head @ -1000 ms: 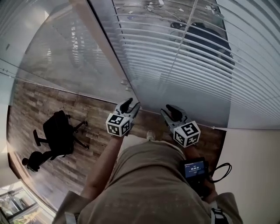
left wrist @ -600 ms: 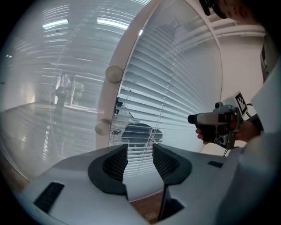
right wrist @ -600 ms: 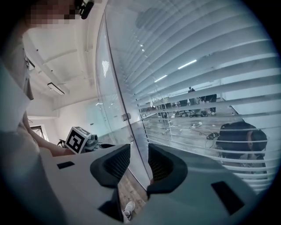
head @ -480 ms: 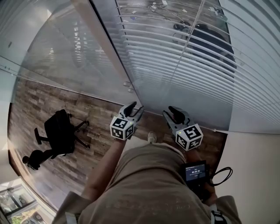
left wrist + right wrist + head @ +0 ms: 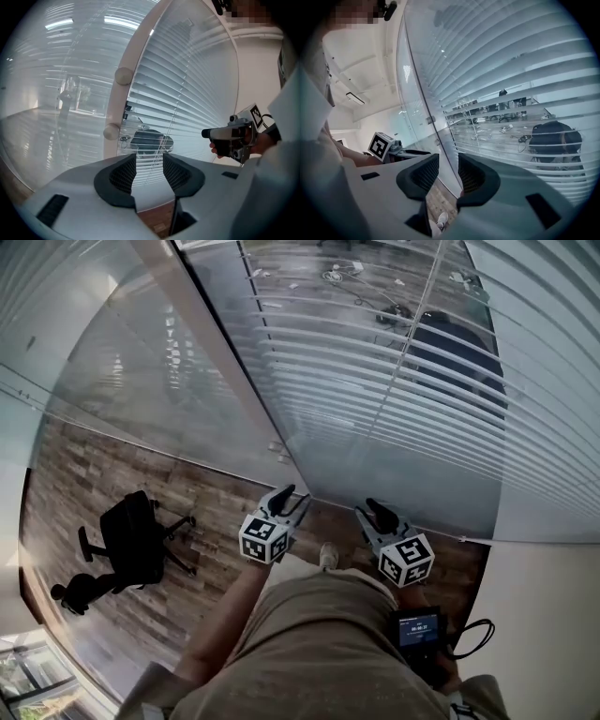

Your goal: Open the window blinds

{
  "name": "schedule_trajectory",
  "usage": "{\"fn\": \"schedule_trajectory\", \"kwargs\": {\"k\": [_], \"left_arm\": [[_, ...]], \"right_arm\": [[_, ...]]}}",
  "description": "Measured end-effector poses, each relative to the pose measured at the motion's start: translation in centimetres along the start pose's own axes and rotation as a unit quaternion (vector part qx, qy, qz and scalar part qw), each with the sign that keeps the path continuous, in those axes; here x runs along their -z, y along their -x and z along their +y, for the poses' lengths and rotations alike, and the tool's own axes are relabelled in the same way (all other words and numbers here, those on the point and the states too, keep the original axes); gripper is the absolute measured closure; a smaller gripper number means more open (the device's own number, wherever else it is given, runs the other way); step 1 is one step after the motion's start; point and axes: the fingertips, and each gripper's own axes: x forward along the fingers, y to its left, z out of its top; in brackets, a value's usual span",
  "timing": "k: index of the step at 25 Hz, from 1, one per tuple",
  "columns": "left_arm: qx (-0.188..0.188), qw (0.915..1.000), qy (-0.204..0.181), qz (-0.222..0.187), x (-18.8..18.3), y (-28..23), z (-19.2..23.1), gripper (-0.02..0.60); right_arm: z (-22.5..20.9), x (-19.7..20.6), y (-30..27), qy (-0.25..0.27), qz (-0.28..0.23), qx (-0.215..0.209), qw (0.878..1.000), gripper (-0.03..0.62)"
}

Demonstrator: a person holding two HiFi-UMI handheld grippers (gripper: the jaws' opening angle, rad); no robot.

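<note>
The white slatted window blinds (image 5: 412, 399) hang behind glass ahead of me, their slats tilted enough to see through. A thin cord (image 5: 405, 351) runs down their face, also seen as the cord (image 5: 174, 115) in the left gripper view. My left gripper (image 5: 289, 501) and right gripper (image 5: 377, 514) are held side by side at waist height, short of the glass. Both point toward the blinds (image 5: 515, 70). The left gripper (image 5: 149, 161) stands open with nothing between its pads. The right gripper (image 5: 447, 163) also shows a bare gap between its pads.
A white door frame (image 5: 133, 75) with two round knobs (image 5: 124, 76) stands left of the blinds. A black office chair (image 5: 131, 540) sits on the wood floor at left. A dark bag or seat (image 5: 459, 348) lies behind the slats. A white wall (image 5: 548, 615) rises at right.
Both grippers have sunk a little toward my waist and stay side by side. Their jaws stand as before.
</note>
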Motion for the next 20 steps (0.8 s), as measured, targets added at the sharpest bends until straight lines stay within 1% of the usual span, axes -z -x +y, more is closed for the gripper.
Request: {"fn": "schedule_trajectory", "kwargs": {"k": [9, 15, 20], "left_arm": [[-0.003, 0.9999, 0.005, 0.008, 0.5, 0.5, 0.0, 0.408], [-0.014, 0.9998, 0.013, 0.002, 1.0, 0.7, 0.5, 0.408], [-0.011, 0.9997, 0.020, -0.003, 1.2, 1.4, -0.1, 0.408]], "right_arm": [[-0.6, 0.4, 1.1, -0.009, 0.000, 0.008, 1.000, 0.461], [-1.0, 1.1, 1.6, -0.008, -0.008, 0.014, 1.000, 0.461], [-0.6, 1.1, 2.2, -0.004, -0.007, 0.018, 1.000, 0.461]]}}
